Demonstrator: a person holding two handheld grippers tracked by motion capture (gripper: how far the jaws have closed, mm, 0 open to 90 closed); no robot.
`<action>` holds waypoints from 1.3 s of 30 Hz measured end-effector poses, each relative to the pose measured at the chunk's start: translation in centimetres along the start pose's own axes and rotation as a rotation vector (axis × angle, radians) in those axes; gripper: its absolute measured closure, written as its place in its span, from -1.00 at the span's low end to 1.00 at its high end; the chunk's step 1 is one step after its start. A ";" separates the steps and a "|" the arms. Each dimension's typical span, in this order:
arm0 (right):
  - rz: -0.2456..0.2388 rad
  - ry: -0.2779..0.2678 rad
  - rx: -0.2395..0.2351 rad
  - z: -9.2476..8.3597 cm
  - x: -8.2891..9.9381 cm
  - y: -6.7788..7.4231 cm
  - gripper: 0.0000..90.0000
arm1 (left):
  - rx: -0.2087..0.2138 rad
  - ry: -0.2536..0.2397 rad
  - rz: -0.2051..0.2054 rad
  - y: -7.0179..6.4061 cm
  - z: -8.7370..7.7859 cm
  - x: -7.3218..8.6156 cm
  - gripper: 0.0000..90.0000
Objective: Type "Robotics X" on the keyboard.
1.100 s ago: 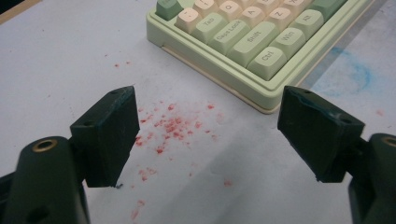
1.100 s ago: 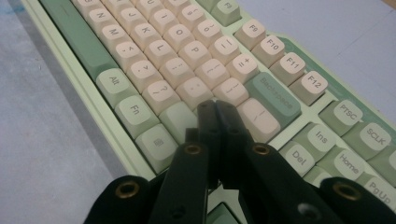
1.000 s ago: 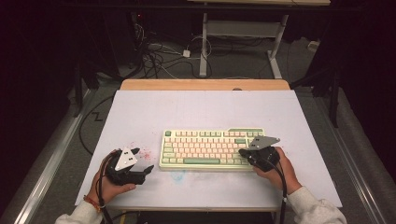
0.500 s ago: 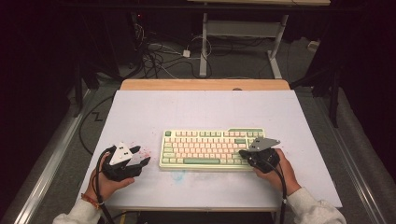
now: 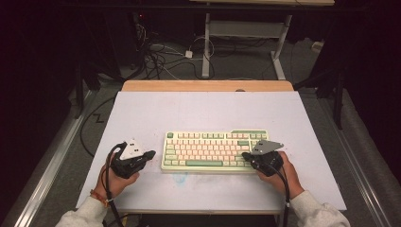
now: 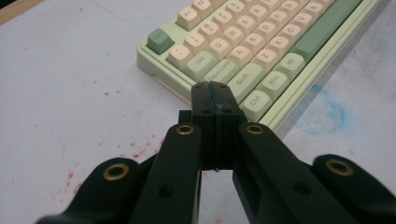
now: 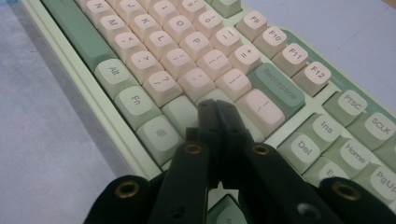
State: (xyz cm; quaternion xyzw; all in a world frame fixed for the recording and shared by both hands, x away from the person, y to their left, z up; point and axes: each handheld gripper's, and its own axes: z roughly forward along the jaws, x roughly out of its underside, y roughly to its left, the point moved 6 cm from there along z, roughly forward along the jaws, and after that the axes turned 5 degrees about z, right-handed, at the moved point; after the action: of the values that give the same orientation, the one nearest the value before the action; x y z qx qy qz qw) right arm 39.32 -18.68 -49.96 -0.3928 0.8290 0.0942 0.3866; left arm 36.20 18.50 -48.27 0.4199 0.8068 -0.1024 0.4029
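The left gripper had just been closing and stood with its jaws pressed together on nothing, its tip just short of the Ctrl corner of the keyboard, while the right gripper hovered, equally shut and empty, over the keys near the Backspace key. The keyboard lay flat on the desk, between both hands. A careless push from either blunt tip would probably strike two keys together, or slide the keyboard across the smooth desk.
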 end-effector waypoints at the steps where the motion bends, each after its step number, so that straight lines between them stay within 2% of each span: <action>1: 0.000 0.000 0.001 0.0 0.0 0.0 1.00 | 0.008 0.001 -0.003 0.0 0.0 -0.2 0.94; 6: 0.000 0.001 0.005 0.0 0.0 0.1 1.00 | 0.011 0.012 0.012 -0.2 0.4 -1.1 0.94; 12: 0.000 -0.001 0.010 0.0 0.1 0.1 1.00 | 0.041 0.016 0.032 -0.6 1.1 -2.4 0.95; 16: -0.021 -0.002 0.018 0.0 0.0 0.2 1.00 | 0.048 0.016 0.051 -0.9 1.6 -3.4 0.94; 28: -0.021 -0.003 0.023 0.0 0.0 0.2 1.00 | 0.088 0.024 0.101 -2.1 3.6 -5.5 0.94; 39: -0.021 -0.002 0.024 0.0 0.0 0.2 1.00 | 0.138 0.080 0.153 -3.1 5.9 -6.3 0.94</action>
State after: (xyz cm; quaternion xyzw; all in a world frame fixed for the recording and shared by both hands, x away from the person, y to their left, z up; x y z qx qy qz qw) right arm 39.16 -18.54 -50.03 -0.3971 0.8255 0.0806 0.3930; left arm 39.24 9.84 -48.02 0.5108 0.7787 -0.1097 0.3472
